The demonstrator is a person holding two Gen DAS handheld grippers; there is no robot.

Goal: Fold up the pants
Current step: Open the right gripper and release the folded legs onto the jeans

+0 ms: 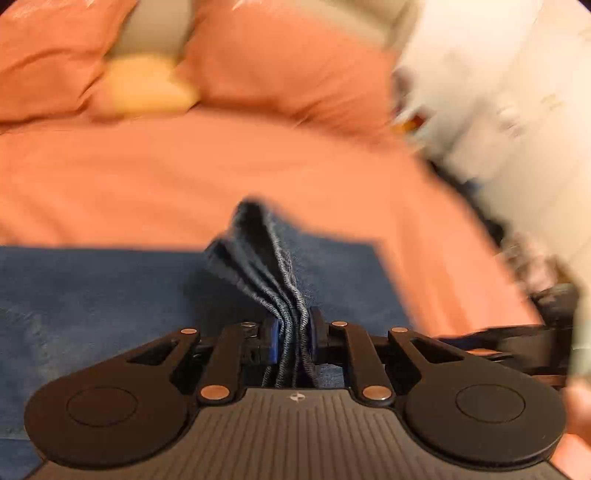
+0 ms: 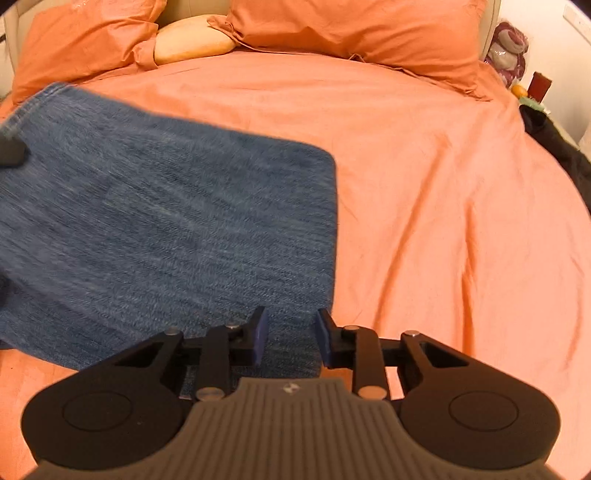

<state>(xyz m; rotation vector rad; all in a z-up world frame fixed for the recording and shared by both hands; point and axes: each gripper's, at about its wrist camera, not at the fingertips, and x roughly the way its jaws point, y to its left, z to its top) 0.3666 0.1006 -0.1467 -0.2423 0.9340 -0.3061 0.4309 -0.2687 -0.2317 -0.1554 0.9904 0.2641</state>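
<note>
Blue denim pants [image 2: 166,221], orange bedsheet [image 2: 443,221], orange pillows [image 2: 362,33], pale yellow cushion [image 2: 192,40], black tool [image 2: 290,332]

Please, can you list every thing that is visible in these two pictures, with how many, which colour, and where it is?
pants: one, blue denim, folded flat on the bedsheet, left part of the bed
bedsheet: one, orange, covers the whole bed
pillows: two, orange, at the head of the bed
cushion: one, pale yellow, between the two pillows
plush toy: one, pink and purple, beside the bed at the far right
dark cloth: one, black, at the right edge of the bed
left hand-held gripper: one, black with blue pads, shut on a bunched edge of the pants
right hand-held gripper: one, black with blue pads, open, at the pants' near right corner
</note>
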